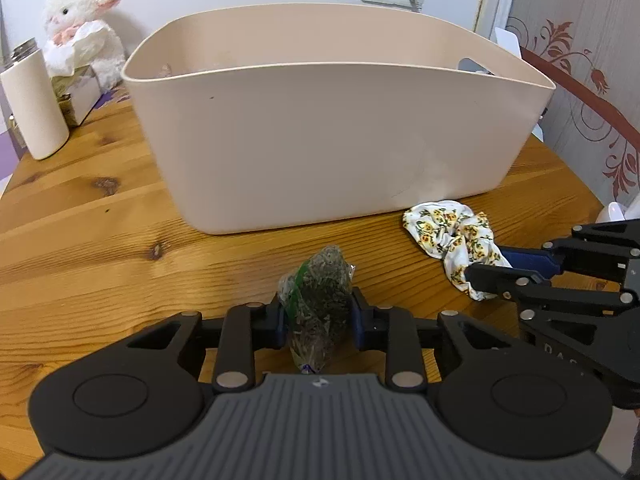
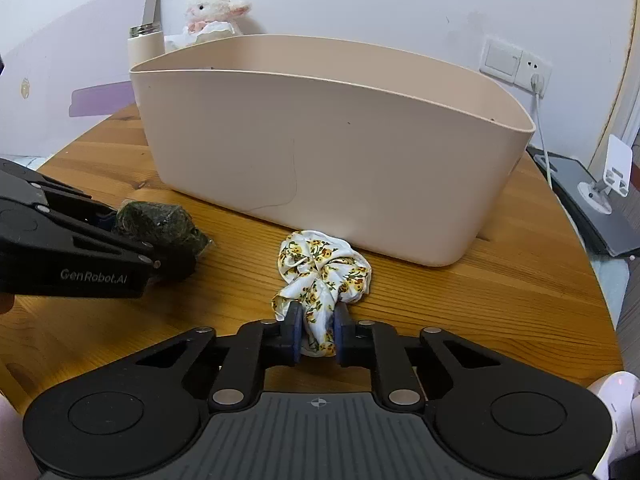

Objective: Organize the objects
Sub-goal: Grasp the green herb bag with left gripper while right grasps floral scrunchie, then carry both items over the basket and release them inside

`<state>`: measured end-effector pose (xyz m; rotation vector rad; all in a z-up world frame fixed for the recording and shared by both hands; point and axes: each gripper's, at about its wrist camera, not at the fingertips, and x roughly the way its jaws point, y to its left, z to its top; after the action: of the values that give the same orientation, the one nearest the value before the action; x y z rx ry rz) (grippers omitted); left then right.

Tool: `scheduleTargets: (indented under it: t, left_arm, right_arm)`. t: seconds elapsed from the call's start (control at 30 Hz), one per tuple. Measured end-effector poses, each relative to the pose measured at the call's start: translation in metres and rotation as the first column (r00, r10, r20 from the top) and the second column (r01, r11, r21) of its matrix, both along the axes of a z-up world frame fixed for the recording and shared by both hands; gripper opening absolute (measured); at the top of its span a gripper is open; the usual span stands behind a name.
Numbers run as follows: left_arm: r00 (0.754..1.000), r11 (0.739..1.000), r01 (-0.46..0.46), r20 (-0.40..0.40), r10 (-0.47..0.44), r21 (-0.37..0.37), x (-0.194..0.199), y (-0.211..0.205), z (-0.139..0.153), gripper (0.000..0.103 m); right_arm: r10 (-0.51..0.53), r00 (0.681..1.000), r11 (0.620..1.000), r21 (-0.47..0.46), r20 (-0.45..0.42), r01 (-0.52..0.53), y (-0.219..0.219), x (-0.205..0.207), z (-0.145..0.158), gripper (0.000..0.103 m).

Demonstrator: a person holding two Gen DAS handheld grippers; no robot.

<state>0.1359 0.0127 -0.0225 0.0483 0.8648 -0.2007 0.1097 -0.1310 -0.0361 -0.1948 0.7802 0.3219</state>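
A large beige plastic bin point(image 1: 320, 132) stands on the round wooden table point(image 1: 80, 216); it also shows in the right wrist view point(image 2: 320, 152). My left gripper point(image 1: 318, 316) is shut on a clear bag of dried green herbs point(image 1: 320, 292), low over the table in front of the bin; the bag also shows in the right wrist view point(image 2: 160, 220). My right gripper point(image 2: 317, 330) is shut on a white floral scrunchie point(image 2: 320, 276), which rests on the table by the bin's front wall. The scrunchie also shows in the left wrist view point(image 1: 452, 236).
A cream bottle with a metal cap point(image 1: 34, 104), a tissue box point(image 1: 78, 96) and a white plush lamb point(image 1: 82, 16) stand at the table's back left. A wall socket with a plugged cable point(image 2: 536, 76) and a white stand point(image 2: 612, 176) are to the right.
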Motion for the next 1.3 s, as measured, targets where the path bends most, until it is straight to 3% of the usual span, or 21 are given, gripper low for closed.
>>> scheduleTargets:
  t: [0.3, 0.43, 0.8, 1.07, 1.3]
  left_arm:
    - [0.993, 1.000, -0.023, 0.113, 0.021, 0.018, -0.018, 0.008, 0.031, 0.031]
    - [0.985, 0.999, -0.022, 0.173, 0.016, 0.034, -0.027, 0.011, 0.049, 0.031]
    - [0.950, 0.999, -0.033, 0.309, 0.037, -0.018, -0.036, 0.019, 0.105, 0.031]
    - [0.924, 0.999, -0.049, 0.378, 0.052, -0.019, -0.018, 0.016, 0.133, 0.031]
    - [0.927, 0.998, -0.061, 0.370, 0.059, -0.007, 0.019, 0.008, 0.136, 0.031]
  right_arm:
    - [-0.031, 0.999, 1.000, 0.003, 0.034, 0.031, -0.010, -0.010, 0.017, 0.011]
    - [-0.034, 0.996, 0.999, 0.003, 0.088, 0.034, -0.010, -0.019, 0.034, 0.011]
    - [-0.076, 0.958, 0.996, 0.063, 0.275, 0.061, -0.024, -0.033, 0.092, 0.011]
    - [-0.089, 0.931, 0.995, 0.079, 0.355, 0.065, -0.027, -0.018, 0.123, 0.010]
    - [-0.111, 0.922, 0.992, 0.098, 0.371, 0.079, -0.025, 0.014, 0.134, 0.010]
